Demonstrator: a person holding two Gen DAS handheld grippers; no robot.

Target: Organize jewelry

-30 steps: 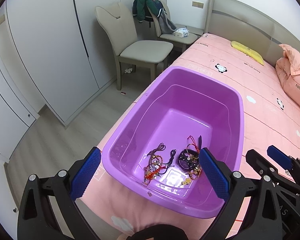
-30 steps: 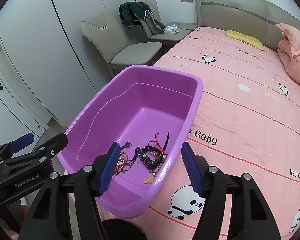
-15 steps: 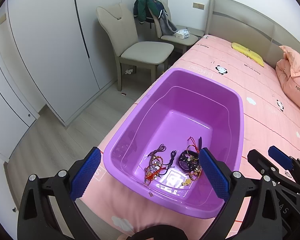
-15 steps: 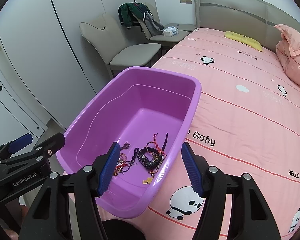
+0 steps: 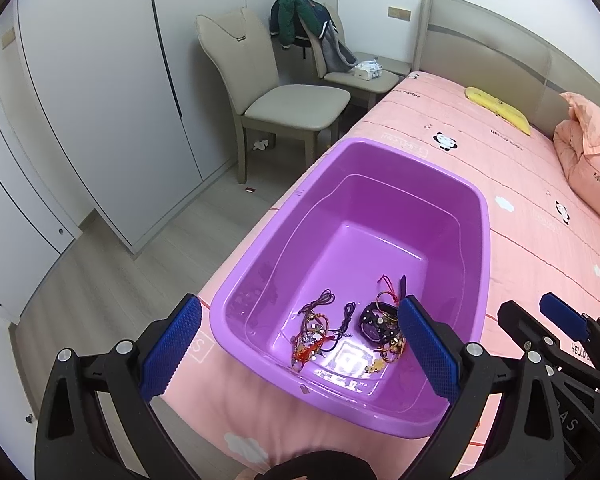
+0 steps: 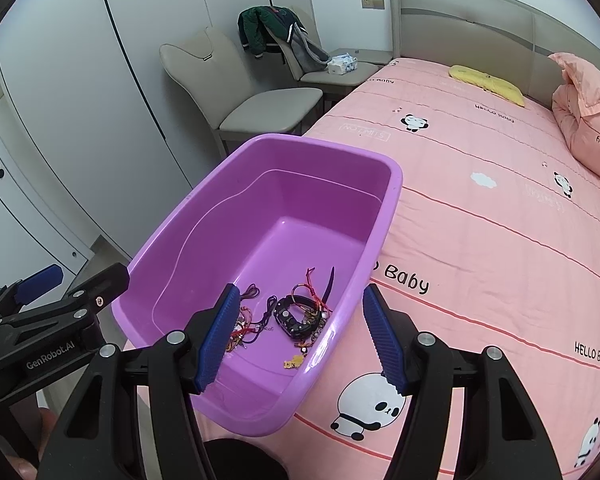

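A purple plastic tub (image 5: 485, 216) sits on the pink bed near its edge. A small heap of jewelry lies on its floor at the near end: a black beaded bracelet (image 5: 374, 322), tangled red and gold cords (image 5: 312, 340) and a gold charm (image 5: 374, 366). My left gripper (image 5: 299, 305) hovers open above the near rim, with nothing between its blue pads. My right gripper (image 6: 301, 292) is open too and holds nothing. It hangs over the tub's (image 6: 396, 184) near right corner, above the bracelet (image 6: 294, 318). Each gripper shows at the edge of the other's view.
The pink panda bedspread (image 6: 480, 240) stretches to the right, with a yellow pillow (image 6: 486, 82) and a folded pink quilt (image 6: 592, 120) by the headboard. Left of the bed are a beige chair (image 5: 288, 104), a second chair draped with a jacket (image 5: 300, 20), white wardrobe doors (image 5: 80, 100) and bare wooden floor.
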